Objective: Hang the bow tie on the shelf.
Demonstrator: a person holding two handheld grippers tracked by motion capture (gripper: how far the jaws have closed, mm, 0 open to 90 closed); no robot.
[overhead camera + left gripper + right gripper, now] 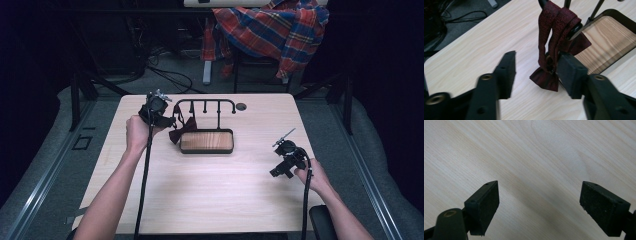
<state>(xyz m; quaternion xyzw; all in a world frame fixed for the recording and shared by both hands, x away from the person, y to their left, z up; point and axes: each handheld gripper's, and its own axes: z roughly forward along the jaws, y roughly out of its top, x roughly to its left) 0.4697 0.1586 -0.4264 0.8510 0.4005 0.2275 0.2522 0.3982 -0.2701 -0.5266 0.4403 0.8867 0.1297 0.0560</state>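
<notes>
**Left gripper open beside the bow tie on the rack**

Our left gripper (pixel 536 72) stands with its jaws spread, and the dark red bow tie (pixel 556 42) hangs in the gap between them. In the left gripper view, the right-hand pad touches or nearly touches the tie's lower wing, while the other pad stands well apart from the fabric, so nothing is clamped. We see the tie's band looped over a black peg of the rack (pixel 596 10), with the bow itself dangling below, close to the table (pixel 474 42).

From the high view, we hold the left gripper (pixel 167 120) just to the left of the rack (pixel 205 105), right at the bow tie (pixel 181 129), which hangs off the rack's left end. The rack rises from a dark-rimmed tray with a wooden floor (pixel 206 141), and the tie hangs at that tray's left edge.

Our right gripper (pixel 276 172) rests well to the right of the rack and nearer to us, low over the table (pixel 210 190). In the right gripper view, the right gripper (pixel 539 205) has its jaws wide apart with bare pale wood (pixel 536 150) between them, holding nothing.

Beyond the rack, past the table's far edge, a plaid shirt (pixel 270 25) drapes over a chair.
</notes>
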